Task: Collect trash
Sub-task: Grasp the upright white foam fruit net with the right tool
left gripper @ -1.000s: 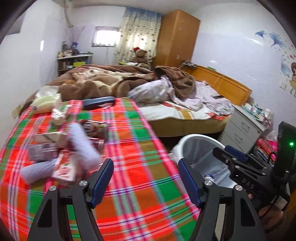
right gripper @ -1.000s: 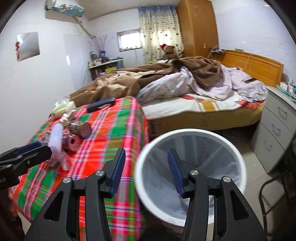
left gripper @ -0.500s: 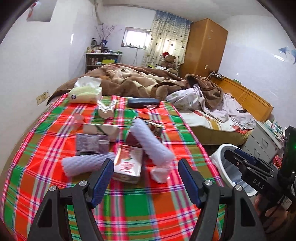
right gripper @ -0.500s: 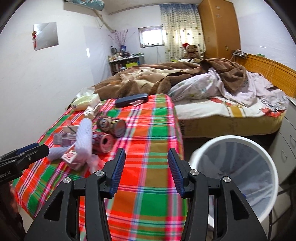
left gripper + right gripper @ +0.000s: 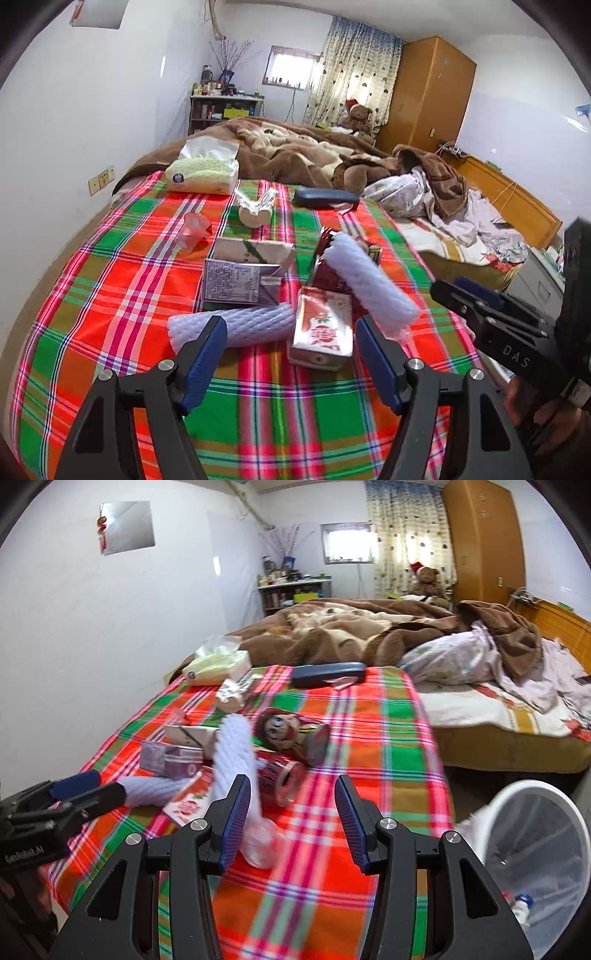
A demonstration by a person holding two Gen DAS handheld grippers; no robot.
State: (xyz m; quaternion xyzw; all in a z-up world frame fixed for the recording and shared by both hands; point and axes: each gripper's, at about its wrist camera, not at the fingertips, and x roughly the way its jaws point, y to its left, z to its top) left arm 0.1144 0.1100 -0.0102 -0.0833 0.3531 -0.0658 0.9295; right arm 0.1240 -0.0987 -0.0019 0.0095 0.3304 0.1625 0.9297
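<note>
Hovering over the near edge of the worktop (image 5: 110, 280), both pairs of fingers stand spread with nothing between them. The left gripper (image 5: 288, 354) looks straight at the pile of trash: the red-and-white carton (image 5: 323, 326) lies just beyond its gap, long axis running away from the fingers, its near end pointing back at them. To the left of that, a foam sleeve (image 5: 236, 325) lies crosswise, its long axis running left to right, just past the left fingertip. A second foam sleeve (image 5: 369, 282) slants over the carton's right side, low end toward the right fingertip, high end leaning back toward the cans.

From the right gripper (image 5: 291, 816), the same slanted sleeve (image 5: 238, 760) lies just left of the gap, rising away from the fingers, with a red can (image 5: 280, 775) on its side close behind and a printed can (image 5: 295, 734) farther back, open end turned right. The waste bin (image 5: 532, 853) stands on the floor off the worktop's right edge, near this hand and well apart from the left one.

My guess is that the left hand is nearer the carton and the crosswise sleeve, the right nearer the slanted sleeve and the bin. The crosswise sleeve looks the easiest for the left fingers to close across; the carton would be taken across its narrow width.
</note>
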